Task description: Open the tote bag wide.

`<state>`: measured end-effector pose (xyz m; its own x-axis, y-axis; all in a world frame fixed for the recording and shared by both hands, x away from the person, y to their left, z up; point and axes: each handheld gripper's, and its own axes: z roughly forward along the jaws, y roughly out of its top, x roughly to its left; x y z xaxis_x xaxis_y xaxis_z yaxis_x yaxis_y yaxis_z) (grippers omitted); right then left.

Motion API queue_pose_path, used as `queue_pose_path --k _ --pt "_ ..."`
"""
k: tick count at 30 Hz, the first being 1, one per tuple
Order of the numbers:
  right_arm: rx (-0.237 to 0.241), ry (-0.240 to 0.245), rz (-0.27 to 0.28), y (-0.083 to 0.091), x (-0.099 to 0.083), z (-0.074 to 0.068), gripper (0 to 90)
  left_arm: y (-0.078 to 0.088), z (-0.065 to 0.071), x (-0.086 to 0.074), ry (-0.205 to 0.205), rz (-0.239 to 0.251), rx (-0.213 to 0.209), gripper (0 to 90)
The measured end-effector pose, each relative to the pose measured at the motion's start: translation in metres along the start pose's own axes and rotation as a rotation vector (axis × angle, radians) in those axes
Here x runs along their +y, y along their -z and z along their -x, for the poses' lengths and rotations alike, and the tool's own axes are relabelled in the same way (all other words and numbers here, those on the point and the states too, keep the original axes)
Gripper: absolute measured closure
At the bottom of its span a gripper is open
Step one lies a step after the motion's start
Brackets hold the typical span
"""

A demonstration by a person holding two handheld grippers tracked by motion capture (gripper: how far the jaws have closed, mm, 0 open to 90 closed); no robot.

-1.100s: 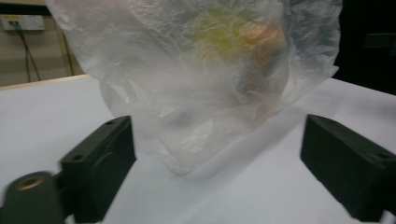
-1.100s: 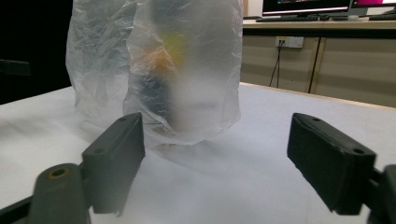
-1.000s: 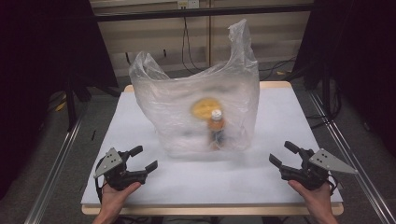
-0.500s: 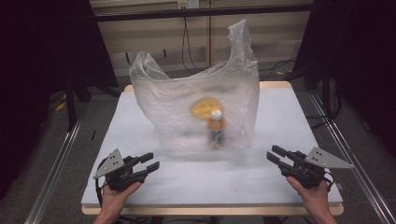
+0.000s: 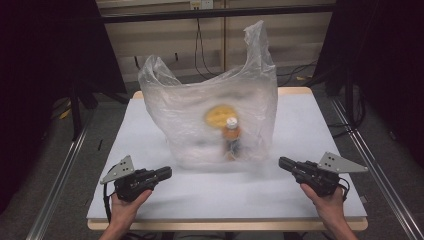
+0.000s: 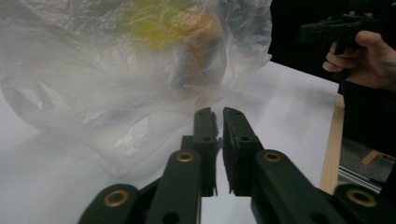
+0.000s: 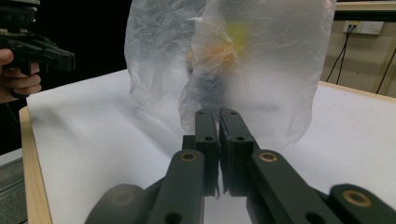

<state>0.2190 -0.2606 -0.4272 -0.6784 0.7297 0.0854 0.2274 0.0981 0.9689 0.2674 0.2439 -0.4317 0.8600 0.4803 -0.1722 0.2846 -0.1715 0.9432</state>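
A clear plastic bag [image 5: 200, 110] stands upright in the middle of the white table [image 5: 310, 125]. Through its film I see a small bottle [image 5: 231, 137] with an orange body and white cap, and a blurred yellow round thing [image 5: 218, 116] behind it. My left gripper [image 5: 167, 173] lies low near the front left, shut and empty, its tip short of the bag's lower left corner. My right gripper [image 5: 283, 162] is at the front right, shut and empty, pointing at the bag's lower right side. In the left gripper view the jaws [image 6: 218, 113] stand almost together before the bag [image 6: 116, 79]; in the right gripper view the jaws [image 7: 218, 112] meet.
A wooden rim [image 5: 225, 226] edges the table at the front. Metal rails [image 5: 55, 185] run along both sides on the floor. Cables and a wall socket [image 5: 201, 5] are behind the table. Bare tabletop lies left and right of the bag.
Both grippers have gone from open to shut within the last second. Both have also levelled out and edged slightly inward toward the bag. The bag has not moved.
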Motion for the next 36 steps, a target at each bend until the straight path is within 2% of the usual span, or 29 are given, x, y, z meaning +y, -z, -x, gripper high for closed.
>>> queue_pose_path --k 1,2,3,7,9,10,11,13,15,19,21,27,36 --pt "0.000 0.000 0.000 0.000 0.000 0.000 88.5 -0.001 -0.001 0.001 0.008 0.007 -0.029 86.7" --pt "0.015 -0.003 -0.013 -0.003 0.002 0.000 90.0 -0.002 -0.003 0.002 -0.001 -0.003 -0.027 89.3" --pt "0.019 -0.007 -0.015 -0.005 0.003 0.001 90.0 -0.005 -0.003 0.004 0.012 -0.005 -0.024 89.4" --pt "0.031 -0.030 -0.032 -0.009 0.009 0.002 90.0 -0.018 -0.005 0.010 -0.002 -0.034 -0.033 90.0" --pt "0.033 -0.028 -0.036 -0.009 0.011 0.002 90.0 -0.023 -0.005 0.014 0.000 -0.034 -0.044 90.0" --pt "0.043 -0.034 -0.041 -0.011 0.014 0.001 90.0 -0.024 -0.005 0.016 -0.014 -0.038 -0.043 90.0" --pt "0.046 -0.041 -0.045 -0.011 0.015 0.001 90.0 -0.026 -0.005 0.019 -0.002 -0.035 -0.043 90.0" --pt "0.055 -0.036 -0.045 -0.013 0.019 0.001 90.0 -0.028 -0.007 0.022 -0.013 -0.041 -0.042 90.0" --pt "0.061 -0.031 -0.048 -0.014 0.024 0.000 90.0 -0.028 -0.007 0.024 -0.005 -0.041 -0.041 90.0" --pt "0.073 -0.040 -0.039 -0.017 0.032 0.001 90.0 -0.030 -0.011 0.033 -0.015 -0.007 -0.067 90.0" --pt "0.079 -0.049 -0.035 -0.019 0.036 0.002 90.0 -0.033 -0.011 0.038 -0.027 -0.009 -0.058 90.0" --pt "0.085 -0.045 -0.006 -0.025 0.055 0.002 90.0 -0.039 -0.015 0.046 -0.019 0.003 -0.055 90.0" --pt "0.096 -0.056 0.031 -0.036 0.084 0.004 90.0 -0.042 -0.026 0.066 -0.002 0.053 -0.038 90.0"
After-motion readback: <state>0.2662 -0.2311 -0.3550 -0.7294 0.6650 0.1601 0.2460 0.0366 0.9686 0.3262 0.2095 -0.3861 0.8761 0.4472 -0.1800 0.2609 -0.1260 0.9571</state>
